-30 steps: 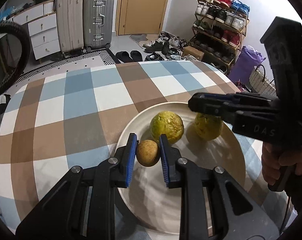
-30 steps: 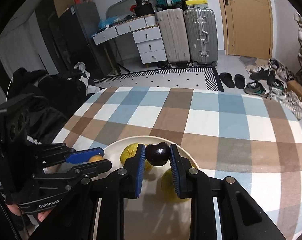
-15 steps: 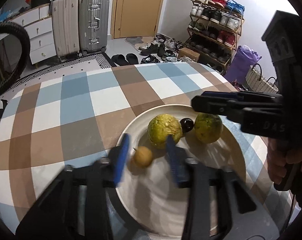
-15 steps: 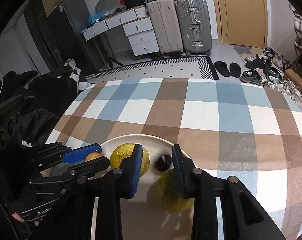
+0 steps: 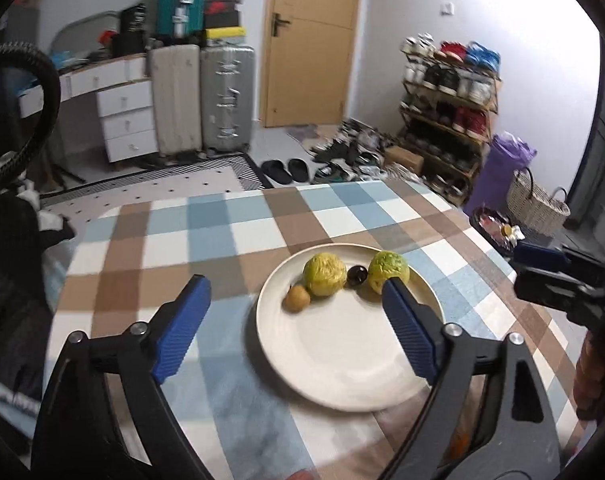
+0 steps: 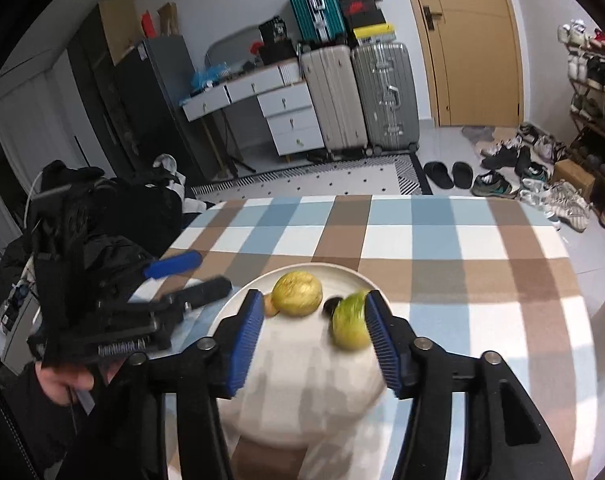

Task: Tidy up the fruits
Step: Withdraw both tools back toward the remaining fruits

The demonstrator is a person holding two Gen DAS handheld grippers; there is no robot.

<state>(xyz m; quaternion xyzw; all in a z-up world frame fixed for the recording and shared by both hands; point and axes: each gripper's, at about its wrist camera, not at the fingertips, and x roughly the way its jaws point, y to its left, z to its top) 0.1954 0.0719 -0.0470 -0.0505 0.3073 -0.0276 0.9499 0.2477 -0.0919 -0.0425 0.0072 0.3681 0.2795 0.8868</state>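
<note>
A white plate lies on the checked tablecloth. On its far side lie a small brown fruit, a yellow-green fruit, a dark plum and a second yellow-green fruit. My left gripper is open and empty, raised above the plate's near side. My right gripper is open and empty, raised over the plate. In the right wrist view the yellow-green fruits and the plum show between its fingers. The right gripper also shows at the right edge of the left wrist view.
The table's far edge drops to a floor with a rug, suitcases, a drawer unit and a shoe rack. A wicker basket stands to the right. Dark bags lie left of the table.
My left gripper let go of the brown fruit and my right gripper let go of the plum onto the plate. Both opened wide and pulled back and up.
</note>
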